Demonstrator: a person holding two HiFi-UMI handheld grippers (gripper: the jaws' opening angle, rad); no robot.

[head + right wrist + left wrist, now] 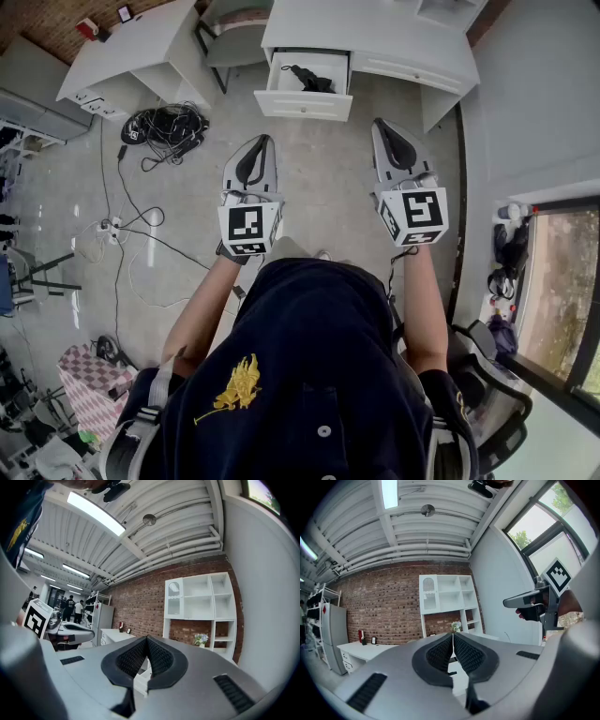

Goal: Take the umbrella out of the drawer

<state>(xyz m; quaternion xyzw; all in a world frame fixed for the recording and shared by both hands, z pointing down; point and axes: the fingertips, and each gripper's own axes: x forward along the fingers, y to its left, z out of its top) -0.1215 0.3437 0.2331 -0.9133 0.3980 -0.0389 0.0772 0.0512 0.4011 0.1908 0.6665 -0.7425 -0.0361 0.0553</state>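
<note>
A black folded umbrella (309, 79) lies in the open white drawer (305, 103) of the white desk (375, 37) ahead of me. My left gripper (261, 141) is held level over the floor, well short of the drawer, its jaws shut with nothing between them. My right gripper (382, 125) hangs level to the drawer's right, also shut and empty. In the left gripper view the black pads (461, 653) meet at a thin seam, and the right gripper (534, 603) shows at the right. In the right gripper view the pads (157, 657) are pressed together.
A second white desk (131, 52) stands at the left with a chair (234, 33) between the desks. A tangle of black cables (169, 127) and a power strip (108, 227) lie on the floor to the left. A white shelf unit (447, 602) stands against the brick wall.
</note>
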